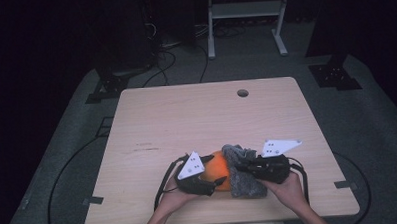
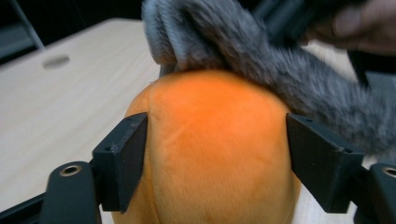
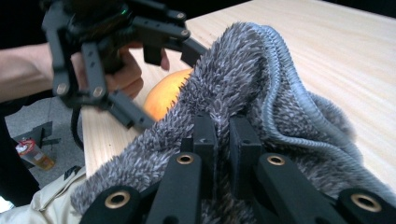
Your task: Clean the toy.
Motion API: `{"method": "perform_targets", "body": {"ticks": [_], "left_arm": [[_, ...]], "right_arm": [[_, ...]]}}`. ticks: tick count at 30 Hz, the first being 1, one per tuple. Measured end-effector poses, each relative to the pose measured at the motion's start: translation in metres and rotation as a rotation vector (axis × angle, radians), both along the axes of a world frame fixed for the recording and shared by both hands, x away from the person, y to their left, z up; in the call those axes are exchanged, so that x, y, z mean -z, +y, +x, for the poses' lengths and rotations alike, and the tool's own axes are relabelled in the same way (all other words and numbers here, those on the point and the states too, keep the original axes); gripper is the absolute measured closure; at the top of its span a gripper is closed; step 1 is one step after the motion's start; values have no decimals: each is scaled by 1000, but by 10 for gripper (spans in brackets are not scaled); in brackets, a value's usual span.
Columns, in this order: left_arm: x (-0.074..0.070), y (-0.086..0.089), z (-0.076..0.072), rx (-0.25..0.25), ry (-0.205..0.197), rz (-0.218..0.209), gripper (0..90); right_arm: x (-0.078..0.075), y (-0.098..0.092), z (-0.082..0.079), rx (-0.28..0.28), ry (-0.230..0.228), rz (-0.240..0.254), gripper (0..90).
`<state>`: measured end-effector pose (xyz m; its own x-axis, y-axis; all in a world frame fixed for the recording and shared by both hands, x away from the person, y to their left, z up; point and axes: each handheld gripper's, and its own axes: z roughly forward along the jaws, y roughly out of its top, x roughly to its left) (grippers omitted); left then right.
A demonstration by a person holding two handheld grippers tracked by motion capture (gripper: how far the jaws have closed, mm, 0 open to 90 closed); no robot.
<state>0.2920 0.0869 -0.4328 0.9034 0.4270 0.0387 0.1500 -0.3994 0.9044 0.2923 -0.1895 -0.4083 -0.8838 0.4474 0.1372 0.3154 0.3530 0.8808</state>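
Note:
An orange plush ball [image 1: 217, 166] lies near the front edge of the wooden table [image 1: 186, 117], partly under a grey furry cloth [image 1: 246, 183]. My left gripper [image 1: 214, 169] has its jaws on either side of the ball, and in the left gripper view both pads touch the orange ball [image 2: 215, 149]. The grey cloth [image 2: 280, 70] drapes over the ball's top and far side. My right gripper [image 3: 224, 135] is shut on the grey cloth [image 3: 243, 79], with its jaws buried in the fur. The right gripper view also has the ball [image 3: 163, 95] and the left gripper [image 3: 170, 86] behind the cloth.
A round cable hole [image 1: 242, 93] sits near the table's far edge. Beyond the table, on the grey floor, stand a white frame [image 1: 246, 20] and black stand feet [image 1: 335, 74], with cables trailing around them. A small bottle [image 3: 32, 154] lies on the floor beside the table.

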Motion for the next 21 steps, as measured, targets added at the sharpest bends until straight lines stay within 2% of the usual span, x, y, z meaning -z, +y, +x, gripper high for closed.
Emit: {"method": "perform_targets", "body": {"ticks": [1, 3, 4, 5, 6, 8, 9, 11, 12, 13, 14, 15, 16, 17, 19, 20, 21], "left_arm": [[1, 2, 0, -7, 0, 4, 273], [3, 7, 1, -9, 6, 28, 277], [4, 9, 2, -13, 13, 32, 288], [4, 12, 3, -16, 27, 31, 290], [6, 15, 4, -15, 38, 28, 290], [7, 18, 4, -21, 44, 30, 302], [7, 18, 4, -21, 44, 30, 303], [8, 18, 4, -22, 47, 31, 305], [8, 18, 4, -17, 49, 29, 305], [8, 18, 4, -17, 49, 29, 303], [8, 19, 5, -10, 62, 23, 303], [7, 20, 7, 2, 92, 0, 232], [6, 21, 9, 5, 133, -28, 232], [5, 23, 12, 3, 167, -56, 190], [4, 25, 13, -4, 170, -70, 250], [4, 24, 11, -9, 148, -48, 250], [4, 21, 8, -12, 128, -21, 274]], "right_arm": [[4, 0, 1, 3, 5, -2, 826], [6, -2, 1, 8, 10, -12, 827], [12, -8, 3, 33, 20, -34, 826], [16, -12, 5, 47, 41, -33, 826], [16, -12, 5, 47, 41, -33, 826], [23, -21, 9, 85, 77, -62, 826], [23, -21, 9, 85, 77, -62, 826], [19, -24, 8, 85, 85, -21, 826], [12, -20, 6, 61, 62, 15, 826], [12, -20, 6, 61, 62, 15, 826], [10, -16, 5, 47, 55, 13, 826], [12, -8, 5, 27, 52, -3, 826], [12, -8, 5, 27, 52, -3, 826], [15, -5, 5, 21, 55, -9, 826], [20, -6, 6, 11, 63, -8, 826], [21, -8, 6, 15, 72, -6, 825], [25, -14, 9, 28, 100, -9, 825]]}}
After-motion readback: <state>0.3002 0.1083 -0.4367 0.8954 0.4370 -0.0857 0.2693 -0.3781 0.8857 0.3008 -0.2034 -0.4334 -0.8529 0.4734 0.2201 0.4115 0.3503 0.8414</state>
